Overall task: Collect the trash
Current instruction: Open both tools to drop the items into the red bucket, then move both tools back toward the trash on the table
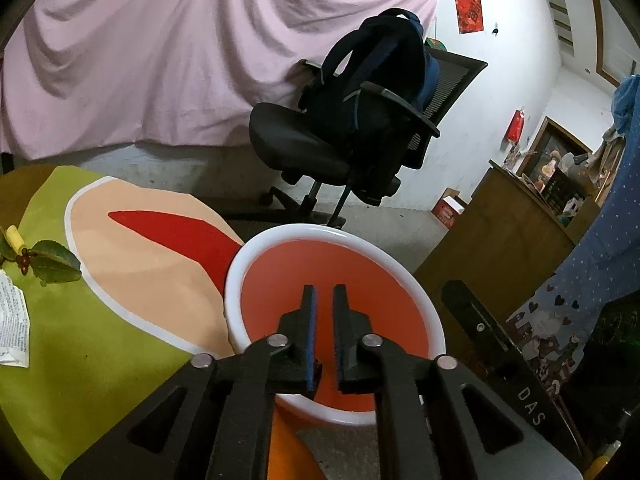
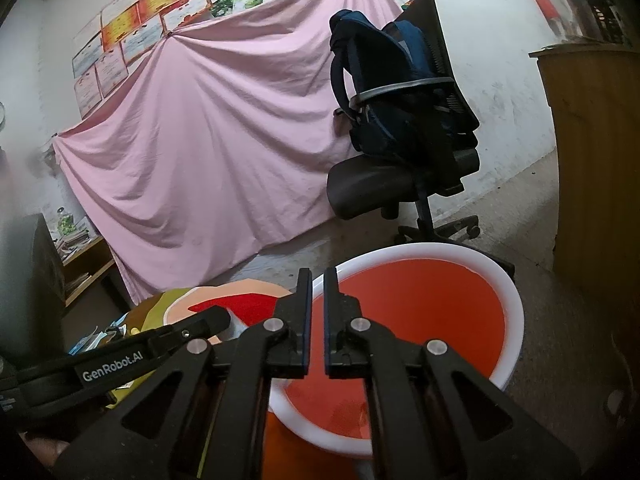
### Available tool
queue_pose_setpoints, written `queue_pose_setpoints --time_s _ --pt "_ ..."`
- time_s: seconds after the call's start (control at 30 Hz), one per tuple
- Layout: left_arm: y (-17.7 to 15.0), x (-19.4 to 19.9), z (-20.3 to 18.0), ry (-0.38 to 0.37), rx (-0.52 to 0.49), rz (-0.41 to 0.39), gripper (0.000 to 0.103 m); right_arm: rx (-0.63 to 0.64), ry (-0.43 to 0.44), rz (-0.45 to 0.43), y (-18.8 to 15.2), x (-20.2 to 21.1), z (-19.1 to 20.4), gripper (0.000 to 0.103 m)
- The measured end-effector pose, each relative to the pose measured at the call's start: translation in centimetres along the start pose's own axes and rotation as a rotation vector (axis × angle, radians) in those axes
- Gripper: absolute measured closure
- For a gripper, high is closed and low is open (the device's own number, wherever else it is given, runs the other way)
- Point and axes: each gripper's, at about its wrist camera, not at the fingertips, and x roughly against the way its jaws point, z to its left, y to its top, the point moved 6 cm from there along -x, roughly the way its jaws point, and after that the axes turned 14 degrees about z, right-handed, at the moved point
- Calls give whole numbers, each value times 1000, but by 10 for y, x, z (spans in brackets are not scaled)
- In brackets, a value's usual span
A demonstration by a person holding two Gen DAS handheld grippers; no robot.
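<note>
Bin [image 1: 236,280], orange with white rim, beside table [image 1: 80,340]. Left gripper [image 1: 324,292] and right gripper [image 2: 318,276] over bin, jaws slightly parted, gripping nothing. Paper scrap [image 1: 14,324] on table, well left of bin.

Two wide fisheye views, each looking forward and slightly downward along a pair of black gripper fingers that fill the bottom of the frame. The left wrist view sits close above a round orange bin with a white rim [image 1: 236,280], with a green patterned tablecloth [image 1: 100,352] to its left. The right wrist view looks over the same bin [image 2: 516,304] from a lower, more level angle. Both views share the bin, a black mesh office chair carrying a dark blue backpack [image 1: 372,80] [image 2: 384,80], and a draped pink sheet [image 1: 160,60] [image 2: 208,140] across the far wall.
</note>
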Motion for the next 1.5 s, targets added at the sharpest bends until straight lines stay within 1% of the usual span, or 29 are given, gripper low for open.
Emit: queue_pose_setpoints --time_s 0.07,0.17,0.23,0.3,0.37,0.43,0.47,0.5,0.53,0.57,0.63,0.67,0.7,0.73,0.77,0.8,0.83,0.87,0.9,0.93,0.97,1.0,1.07,1.23,1.5 --pt "-1 4 2 -2 5 -11 86 0 -1 -2 0 0 0 66" --pt "0 8 4 -3 12 -23 85 1 -1 -5 0 0 1 60" --pt "1 12 5 -1 19 -30 85 2 -1 -8 0 0 1 52" --pt "1 18 8 14 18 -50 85 10 -1 -21 1 3 3 46" --pt "1 28 11 38 13 -80 85 26 2 -46 2 7 7 42" --pt "-1 40 16 58 13 -112 83 40 6 -70 4 12 11 34" --pt "-2 45 19 66 14 -127 77 46 9 -81 5 14 13 32" --pt "-4 53 22 76 16 -149 69 54 13 -94 6 16 16 28" --pt "-5 59 24 84 18 -169 66 62 17 -106 6 19 19 23" --pt "-7 68 28 96 20 -197 65 69 21 -116 7 21 23 22" --pt "-10 82 34 126 15 -229 64 85 31 -138 8 25 30 15" --pt "-12 90 37 144 10 -242 62 93 38 -149 9 27 34 13" --pt "-15 97 41 160 6 -252 57 102 45 -162 10 30 40 8" --pt "-17 105 44 173 6 -269 54 109 53 -175 10 32 44 2" --pt "-20 115 48 189 7 -292 49 114 61 -187 10 34 48 0" --pt "-23 123 52 203 8 -310 44 120 68 -202 10 36 53 0" --pt "-26 130 55 217 8 -325 42 125 73 -217 10 38 59 0" --pt "-30 139 59 236 7 -345 36 131 79 -229 10 40 64 0" --pt "-33 146 63 254 6 -363 25 139 89 -241 10 41 71 0" --pt "-37 156 68 281 6 -388 19 145 98 -249 9 43 76 0" --pt "-41 163 72 304 9 -411 8 154 111 -262 9 44 83 0" --pt "-45 170 76 326 13 -434 2 160 119 -271 8 46 88 0" --pt "-53 183 86 361 24 -472 2 178 134 -292 6 49 99 0" --pt "-68 202 112 417 62 -499 2 238 177 -330 -3 54 132 0" --pt "-91 231 154 495 111 -532 2 323 224 -326 -17 46 174 0"
